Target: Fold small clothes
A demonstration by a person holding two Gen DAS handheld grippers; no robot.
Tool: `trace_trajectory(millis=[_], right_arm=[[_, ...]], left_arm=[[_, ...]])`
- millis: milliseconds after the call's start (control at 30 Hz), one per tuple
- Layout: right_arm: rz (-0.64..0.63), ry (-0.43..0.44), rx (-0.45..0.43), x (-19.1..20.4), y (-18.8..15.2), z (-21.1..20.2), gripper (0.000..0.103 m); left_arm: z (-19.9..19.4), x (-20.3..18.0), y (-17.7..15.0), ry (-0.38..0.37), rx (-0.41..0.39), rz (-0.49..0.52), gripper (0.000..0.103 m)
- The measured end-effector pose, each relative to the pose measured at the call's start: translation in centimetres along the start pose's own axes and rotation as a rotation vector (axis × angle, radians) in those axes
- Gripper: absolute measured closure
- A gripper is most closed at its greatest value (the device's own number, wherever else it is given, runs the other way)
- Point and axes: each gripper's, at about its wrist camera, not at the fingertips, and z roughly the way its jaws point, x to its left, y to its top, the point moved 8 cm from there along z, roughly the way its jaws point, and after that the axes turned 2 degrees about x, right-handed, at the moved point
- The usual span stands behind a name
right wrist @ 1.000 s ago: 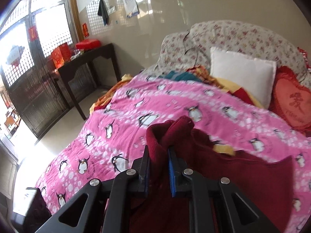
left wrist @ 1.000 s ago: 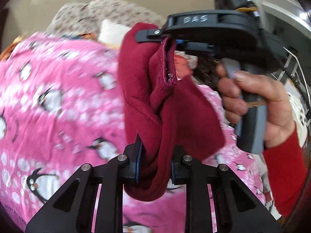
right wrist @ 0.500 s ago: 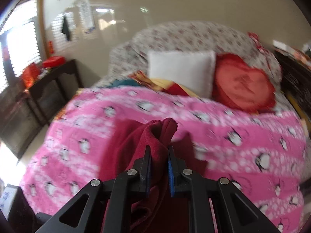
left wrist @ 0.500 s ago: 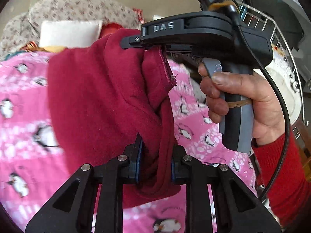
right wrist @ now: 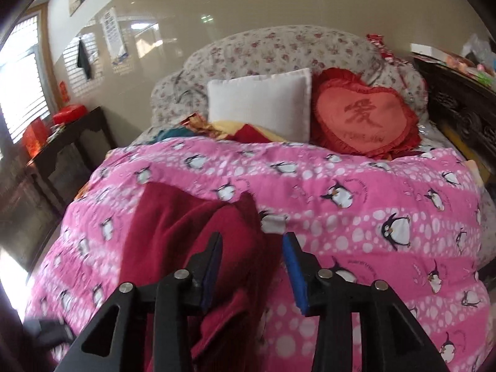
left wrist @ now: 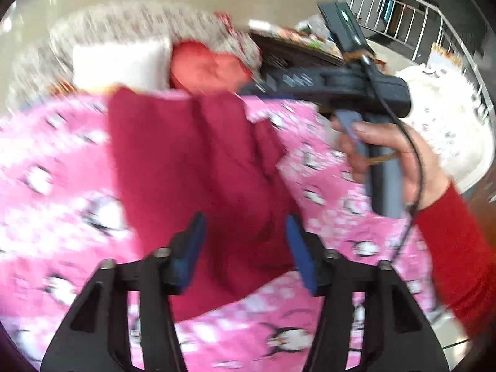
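A dark red fleece garment (left wrist: pixel 192 167) lies spread on the pink penguin quilt (left wrist: pixel 55 186). My left gripper (left wrist: pixel 246 241) hovers over its near end; the jaws are opening, and cloth lies between the blue pads (left wrist: pixel 192 248) without being pinched. In the right wrist view the garment (right wrist: pixel 186 232) lies rumpled at the lower left of the quilt (right wrist: pixel 372 217). My right gripper (right wrist: pixel 252 248) is opening too, with cloth beside its left pad and a gap to its right pad. A hand (left wrist: pixel 387 155) in a red sleeve holds the right tool in the left wrist view.
A white pillow (right wrist: pixel 260 105) and a red heart cushion (right wrist: pixel 362 117) lean on the floral headboard (right wrist: pixel 279 46). A dark side table (right wrist: pixel 68 142) stands left of the bed and dark carved furniture (right wrist: pixel 458 105) to the right. More folded fabrics lie under the pillow.
Both grippers were shut on the raised red garment and now stand open. The garment has come down onto the quilt and spread out. Both views swung towards the headboard.
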Motion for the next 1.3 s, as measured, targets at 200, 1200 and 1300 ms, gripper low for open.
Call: trace_trajectory(millis=[200, 1200, 1300], right_arm=[[-0.021, -0.03, 0.083, 1.4, -0.9, 4.6, 0.067], [-0.117, 0.046, 0.098, 4.9, -11.2, -1.5, 0.086], [-0.07, 0.024, 0.151, 3.1, -12.9, 1.1, 0.087]], left_arm=[[1.0, 2.2, -0.3, 0.139, -0.016, -0.012, 0.044], [3.2, 5.0, -4.4, 0.221, 0.058, -0.125, 0.034], [4.0, 5.1, -4.8, 0.217, 0.083, -0.137, 0.034]])
